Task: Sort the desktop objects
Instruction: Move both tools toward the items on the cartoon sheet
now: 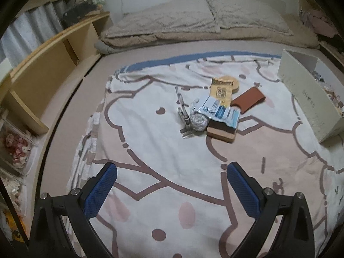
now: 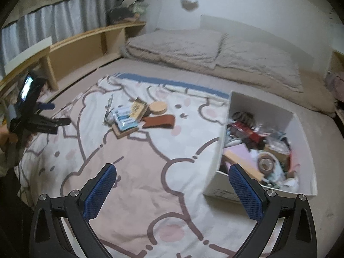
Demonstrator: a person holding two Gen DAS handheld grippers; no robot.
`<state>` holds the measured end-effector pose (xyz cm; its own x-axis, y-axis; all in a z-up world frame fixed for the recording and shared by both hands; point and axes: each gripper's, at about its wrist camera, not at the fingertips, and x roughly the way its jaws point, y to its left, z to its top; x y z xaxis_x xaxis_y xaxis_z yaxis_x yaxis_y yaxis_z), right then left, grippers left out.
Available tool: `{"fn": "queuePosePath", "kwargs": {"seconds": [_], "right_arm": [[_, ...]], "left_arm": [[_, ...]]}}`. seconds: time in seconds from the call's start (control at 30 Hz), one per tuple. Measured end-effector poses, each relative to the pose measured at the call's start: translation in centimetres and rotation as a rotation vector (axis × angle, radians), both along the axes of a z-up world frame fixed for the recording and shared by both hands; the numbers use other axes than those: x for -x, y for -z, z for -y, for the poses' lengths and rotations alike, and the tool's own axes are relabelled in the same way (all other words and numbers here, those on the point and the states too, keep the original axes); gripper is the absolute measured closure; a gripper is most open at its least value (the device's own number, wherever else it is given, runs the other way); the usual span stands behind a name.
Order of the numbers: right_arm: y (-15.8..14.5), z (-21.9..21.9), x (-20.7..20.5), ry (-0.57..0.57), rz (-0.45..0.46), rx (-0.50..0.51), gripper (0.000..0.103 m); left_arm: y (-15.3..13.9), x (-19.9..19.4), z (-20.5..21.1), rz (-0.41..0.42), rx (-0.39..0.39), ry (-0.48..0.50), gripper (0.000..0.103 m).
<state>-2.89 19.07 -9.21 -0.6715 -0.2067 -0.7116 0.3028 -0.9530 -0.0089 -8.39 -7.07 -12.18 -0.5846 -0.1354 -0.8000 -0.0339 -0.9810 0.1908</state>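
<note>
Approach stage, nothing gripped: both tongs, left (image 1: pixel 172 185) and right (image 2: pixel 172 185), spread wide and empty above the blanket (image 1: pixel 150 161), small pile (image 1: pixel 211 109) mid-blanket, white box (image 2: pixel 217 144) well right; next, probably reaching for the pile.

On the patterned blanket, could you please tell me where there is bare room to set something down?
The blanket is bare between the open left tool and the small pile around the blue-white packet, and left of that pile. It is crowded at the pile and inside the white box.
</note>
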Motion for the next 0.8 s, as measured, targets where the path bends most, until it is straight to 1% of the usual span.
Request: {"fn": "queuePosePath", "kwargs": {"seconds": [0.17,0.3,0.4,0.5,0.6,0.67,0.8], "right_arm": [[2.2,1.7,1.6,-0.060,0.044,-0.028,0.000],[3.6,3.0,3.2,-0.095,0.072,-0.040,0.000],[4.7,4.2,4.8,-0.110,0.094,-0.051,0.000],[6.0,5.4,6.4,-0.134,0.123,-0.047,0.000],[7.1,6.6,7.8,-0.150,0.132,-0.057,0.000],[7.9,7.3,8.8,-0.158,0.138,-0.066,0.000],[9.2,8.3,10.4,-0.165,0.146,-0.087,0.000]], "left_arm": [[2.0,2.3,0.2,0.051,0.027,0.003,0.000],[3.2,4.2,0.2,0.078,0.026,0.002,0.000],[4.0,5.4,-0.1,0.076,0.039,0.016,0.000],[4.8,6.2,-0.3,0.052,0.051,0.027,0.000],[5.7,7.0,-0.2,0.046,0.039,0.031,0.000],[6.5,7.7,0.0,0.052,0.024,0.024,0.000],[8.1,8.8,0.5,0.057,0.019,-0.009,0.000]]}}
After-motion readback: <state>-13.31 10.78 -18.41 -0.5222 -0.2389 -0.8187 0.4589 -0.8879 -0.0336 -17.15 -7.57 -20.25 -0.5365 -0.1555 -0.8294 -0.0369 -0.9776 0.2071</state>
